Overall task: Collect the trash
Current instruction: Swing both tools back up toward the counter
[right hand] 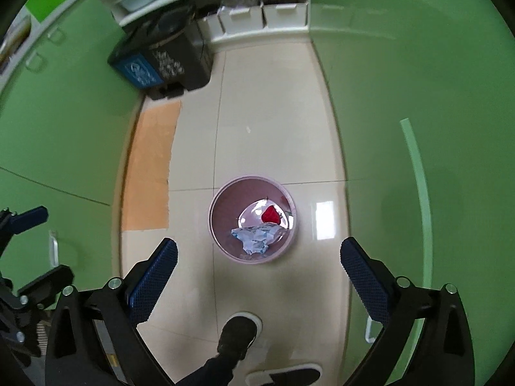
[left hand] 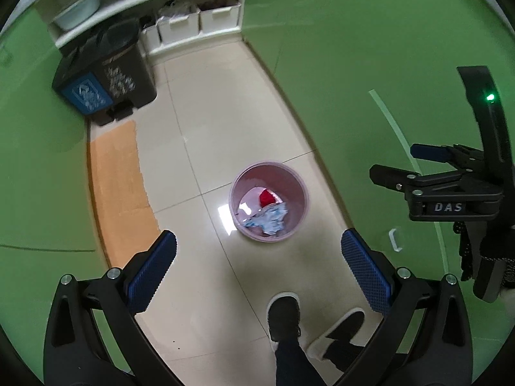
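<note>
A pink round waste bin stands on the tiled floor below both grippers. Inside it lie crumpled blue-white wrappers and a red scrap. My left gripper hangs high above the floor, jaws wide apart, nothing between the blue pads. My right gripper is likewise high over the bin with wide jaws and nothing in them. It also shows at the right edge of the left wrist view, right gripper. The left gripper shows at the left edge of the right wrist view.
A dark two-part pedal bin stands by white shelves with storage boxes. An orange mat lies left of the pink bin. Green cabinets line both sides. A person's feet in dark slippers stand near.
</note>
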Demonstrator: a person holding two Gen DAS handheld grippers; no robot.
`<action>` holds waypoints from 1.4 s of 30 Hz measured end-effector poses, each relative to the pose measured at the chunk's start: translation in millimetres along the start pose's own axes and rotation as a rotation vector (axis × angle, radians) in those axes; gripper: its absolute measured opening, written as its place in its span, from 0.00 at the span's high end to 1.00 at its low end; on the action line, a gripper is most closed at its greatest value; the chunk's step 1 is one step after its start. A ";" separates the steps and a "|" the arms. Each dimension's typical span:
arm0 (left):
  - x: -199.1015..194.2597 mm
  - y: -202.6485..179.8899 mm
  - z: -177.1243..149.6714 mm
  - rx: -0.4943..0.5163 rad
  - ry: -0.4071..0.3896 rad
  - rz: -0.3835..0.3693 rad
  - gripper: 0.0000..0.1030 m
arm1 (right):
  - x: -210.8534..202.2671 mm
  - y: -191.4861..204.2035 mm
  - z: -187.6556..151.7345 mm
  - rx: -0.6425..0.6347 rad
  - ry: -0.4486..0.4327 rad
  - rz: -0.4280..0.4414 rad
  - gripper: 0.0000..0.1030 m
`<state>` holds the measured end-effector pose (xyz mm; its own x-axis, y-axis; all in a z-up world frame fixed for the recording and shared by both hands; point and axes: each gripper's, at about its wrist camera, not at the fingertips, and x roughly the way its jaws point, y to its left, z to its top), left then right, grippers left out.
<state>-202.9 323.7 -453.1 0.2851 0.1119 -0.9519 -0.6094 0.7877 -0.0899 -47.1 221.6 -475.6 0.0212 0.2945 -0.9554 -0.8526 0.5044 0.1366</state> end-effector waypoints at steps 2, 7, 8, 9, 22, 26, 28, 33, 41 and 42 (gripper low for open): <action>-29.2 -12.3 9.0 0.019 -0.014 -0.007 0.03 | -46.8 -1.9 2.9 0.027 -0.026 -0.008 0.06; -110.4 -42.1 32.5 0.063 -0.055 -0.028 0.03 | -155.7 -1.2 3.4 0.069 -0.111 -0.022 0.06; -126.7 -49.0 37.3 0.075 -0.066 -0.031 0.03 | -172.7 -2.6 3.0 0.076 -0.125 -0.027 0.06; -142.4 -55.7 41.9 0.088 -0.076 -0.033 0.03 | -196.1 -3.3 2.1 0.085 -0.148 -0.033 0.06; -294.0 -152.7 75.8 0.260 -0.249 -0.091 0.03 | -399.0 -70.8 -49.3 0.247 -0.391 -0.174 0.06; -319.1 -192.5 86.4 0.330 -0.304 -0.126 0.03 | -443.2 -112.2 -84.1 0.348 -0.443 -0.258 0.06; -324.9 -217.8 90.5 0.376 -0.311 -0.143 0.03 | -461.3 -135.6 -103.2 0.404 -0.459 -0.295 0.06; -325.1 -276.3 100.4 0.467 -0.298 -0.183 0.03 | -484.9 -178.1 -147.7 0.509 -0.478 -0.360 0.06; -295.8 -365.4 120.7 0.529 -0.245 -0.207 0.03 | -503.4 -227.3 -204.3 0.622 -0.480 -0.389 0.06; -291.7 -373.4 124.5 0.527 -0.236 -0.209 0.03 | -503.3 -233.2 -208.4 0.629 -0.478 -0.388 0.06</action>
<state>33.6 72.4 -105.5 0.5522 0.0063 -0.8337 -0.0922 0.9943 -0.0535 32.3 -213.4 -81.1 0.5860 0.2464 -0.7719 -0.2975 0.9515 0.0779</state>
